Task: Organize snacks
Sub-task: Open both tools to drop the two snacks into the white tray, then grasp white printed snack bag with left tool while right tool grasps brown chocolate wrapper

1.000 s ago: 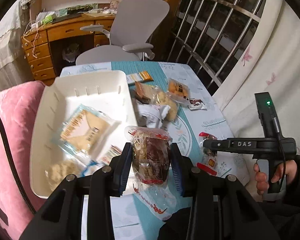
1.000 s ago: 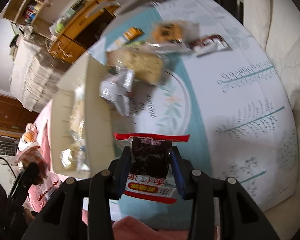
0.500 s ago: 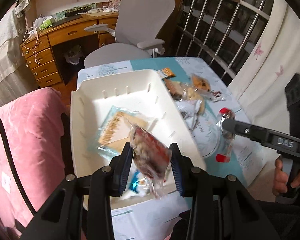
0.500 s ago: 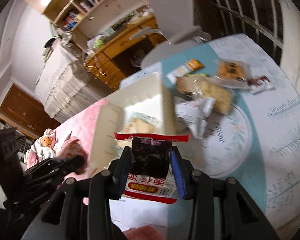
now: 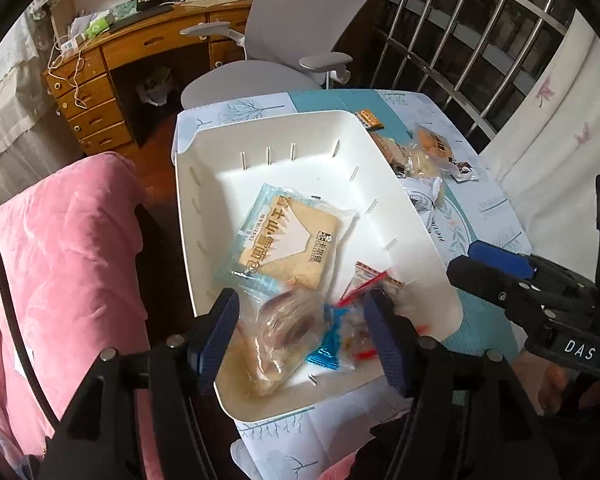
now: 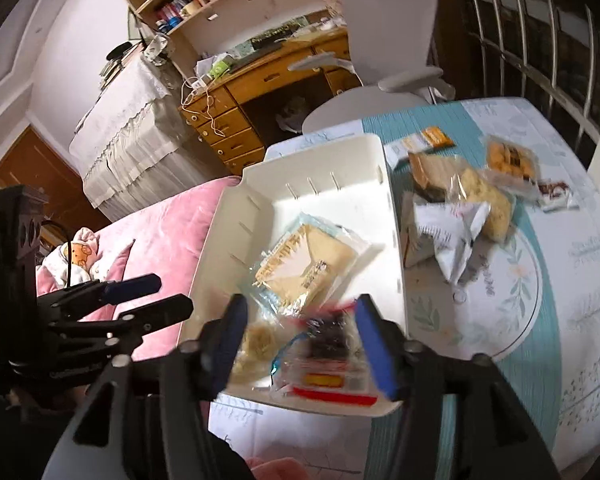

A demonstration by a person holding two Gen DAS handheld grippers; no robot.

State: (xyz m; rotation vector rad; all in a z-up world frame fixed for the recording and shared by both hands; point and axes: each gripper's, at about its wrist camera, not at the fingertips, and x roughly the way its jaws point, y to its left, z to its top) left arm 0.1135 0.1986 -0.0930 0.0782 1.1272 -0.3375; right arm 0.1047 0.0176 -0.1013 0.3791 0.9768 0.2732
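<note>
The left gripper (image 5: 302, 330) points down into the near end of the bin (image 5: 192, 184). Its jaws are opening, and the blue pads (image 5: 216, 328) stand clear of the clear bag (image 5: 286, 330) below and between them. This bag holds brown and pale pieces and lies on the bin floor beside a blue wrapper (image 5: 324, 354).

The right gripper (image 6: 298, 350) points down over the same near end of the bin (image 6: 396, 240). Its jaws are opening. A dark snack (image 6: 332, 354) in a clear packet with a red-and-yellow label sits between the pads (image 6: 374, 352), blurred; whether the pads touch it cannot be told. The packet lies at the near rim of the bin.

A flat cracker pack (image 5: 288, 240) lies in the middle of the bin floor. A small red-edged packet (image 5: 370, 280) rests against the right wall of the bin.

The bin stands on a table (image 6: 560, 280) covered with a teal-and-white cloth. To the right of the bin, a pile of snacks (image 6: 460, 208) lies on the cloth: white wrappers, pale cakes in clear bags, an orange pack (image 6: 436, 136) and a small dark packet (image 6: 554, 192).

A pink blanket (image 5: 68, 248) lies left of the table. A grey chair (image 5: 284, 40) and a wooden desk (image 5: 112, 64) stand beyond the far end.
</note>
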